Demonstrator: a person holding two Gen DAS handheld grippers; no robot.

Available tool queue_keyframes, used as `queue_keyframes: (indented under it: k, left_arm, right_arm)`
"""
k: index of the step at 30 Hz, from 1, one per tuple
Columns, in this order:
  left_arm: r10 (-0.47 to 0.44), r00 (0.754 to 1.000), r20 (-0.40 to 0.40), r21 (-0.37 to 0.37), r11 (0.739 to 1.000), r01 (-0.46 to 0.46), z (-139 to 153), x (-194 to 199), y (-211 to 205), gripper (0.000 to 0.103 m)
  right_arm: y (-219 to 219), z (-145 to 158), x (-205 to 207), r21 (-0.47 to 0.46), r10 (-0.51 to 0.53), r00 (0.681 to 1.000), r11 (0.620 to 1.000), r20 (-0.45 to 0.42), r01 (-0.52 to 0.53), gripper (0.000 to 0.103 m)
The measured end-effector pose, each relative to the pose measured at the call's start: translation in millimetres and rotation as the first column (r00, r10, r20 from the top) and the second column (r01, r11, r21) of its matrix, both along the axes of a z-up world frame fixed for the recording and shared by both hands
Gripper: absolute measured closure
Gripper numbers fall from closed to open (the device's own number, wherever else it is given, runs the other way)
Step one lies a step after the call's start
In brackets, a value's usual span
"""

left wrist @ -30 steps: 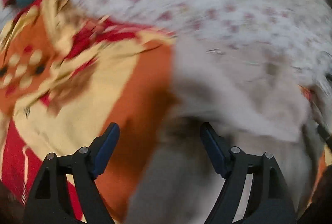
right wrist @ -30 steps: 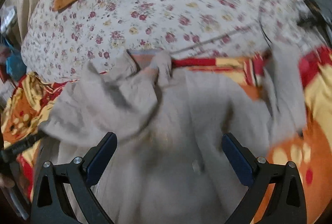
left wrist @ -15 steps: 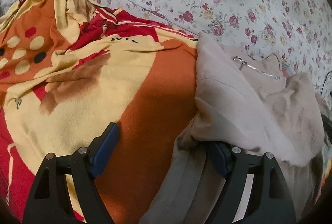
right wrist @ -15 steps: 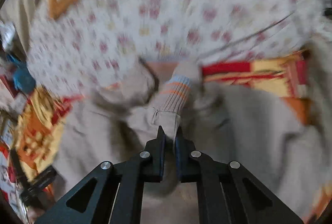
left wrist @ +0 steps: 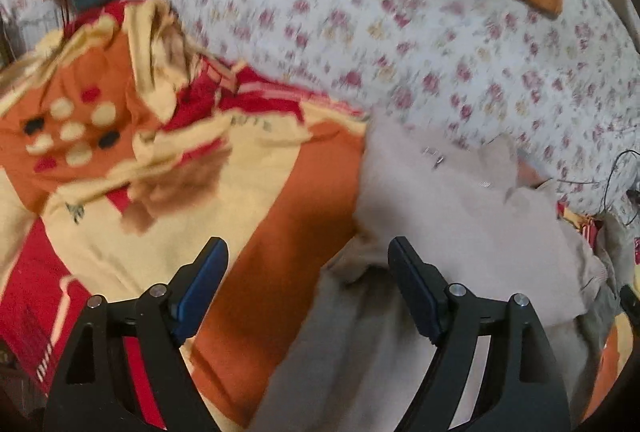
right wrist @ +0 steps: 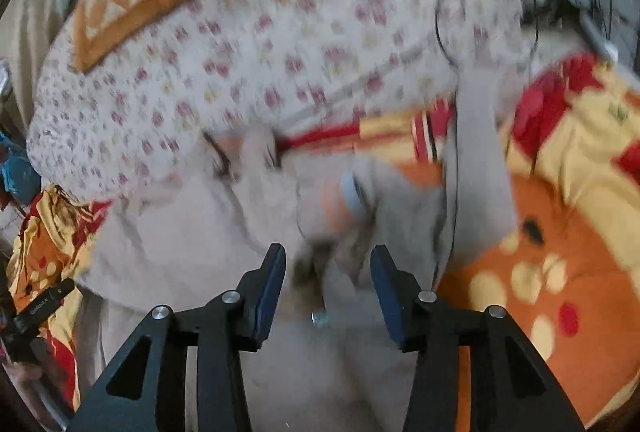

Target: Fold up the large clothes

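I'm mid-fold on the grey jacket (right wrist: 248,232), which lies on the orange, red and yellow blanket (left wrist: 120,240) just in front of the floral quilt (left wrist: 400,32). In the left wrist view one side panel is already laid over the body, its zipper showing near the collar. My right gripper (right wrist: 328,284) has just been opening: the jaws stand partly apart with nothing pinched, and the sleeve cuff (right wrist: 352,192) (striped, I think, the frame is smeared) sits on the jacket ahead of them, so I judge that sleeve is tucked in. The left gripper (left wrist: 308,280) is wide apart and empty, hovering over the jacket's edge where it meets the blanket. What's left: the far sleeve (right wrist: 480,160), running up toward the quilt, isn't folded in, and the lengthwise fold isn't done.
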State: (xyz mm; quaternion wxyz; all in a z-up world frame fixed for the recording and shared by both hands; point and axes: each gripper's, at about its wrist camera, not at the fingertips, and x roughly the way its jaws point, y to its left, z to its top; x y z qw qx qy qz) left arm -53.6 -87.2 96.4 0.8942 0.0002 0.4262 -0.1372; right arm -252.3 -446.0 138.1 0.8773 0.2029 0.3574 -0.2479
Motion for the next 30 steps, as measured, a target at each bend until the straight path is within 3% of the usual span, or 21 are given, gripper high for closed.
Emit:
queue_keyframes:
  k: [5, 8, 11, 15, 18, 22, 27, 30]
  left_arm:
    - [-0.069, 0.997, 0.018, 0.043, 0.997, 0.068, 7, -7, -34, 0.021]
    - [-0.103, 0.995, -0.003, 0.076, 0.992, 0.103, -5, -4, -54, 0.021]
    - [-0.097, 0.993, -0.063, 0.137, 0.985, 0.105, -29, 4, -65, 0.021]
    - [-0.085, 0.992, -0.098, 0.125, 0.987, 0.097, -55, 7, -61, 0.019]
    - [-0.079, 0.993, -0.087, 0.115, 0.989, 0.089, -55, 6, -59, 0.018]
    - [-0.074, 0.994, -0.075, 0.1, 0.992, 0.081, -55, 5, -58, 0.016]
    - [-0.074, 0.996, -0.053, 0.101, 0.992, 0.079, -58, 3, -61, 0.012]
    - [-0.086, 0.994, -0.063, 0.078, 0.993, 0.091, -60, 5, -59, 0.008]
  right_arm:
    - [1, 5, 49, 0.002, 0.092, 0.996, 0.996, -0.008, -0.092, 0.057]
    - [-2, -20, 79, 0.03, 0.113, 0.991, 0.993, -0.069, -0.111, 0.06]
    - [-16, -53, 92, 0.034, 0.064, 0.987, 0.998, -0.145, -0.059, 0.063]
    - [-34, -62, 84, 0.005, 0.013, 0.99, 1.0, -0.143, -0.013, 0.071]
    - [-31, -48, 72, 0.025, 0.038, 0.99, 0.999, -0.132, -0.035, 0.067]
    - [-31, -28, 42, 0.02, 0.021, 0.996, 1.0, -0.084, -0.019, 0.042]
    - [-32, -33, 18, 0.056, 0.018, 0.995, 0.998, -0.096, -0.012, 0.044]
    - [-26, -28, 9, 0.071, 0.008, 0.999, 0.997, -0.04, -0.005, 0.045]
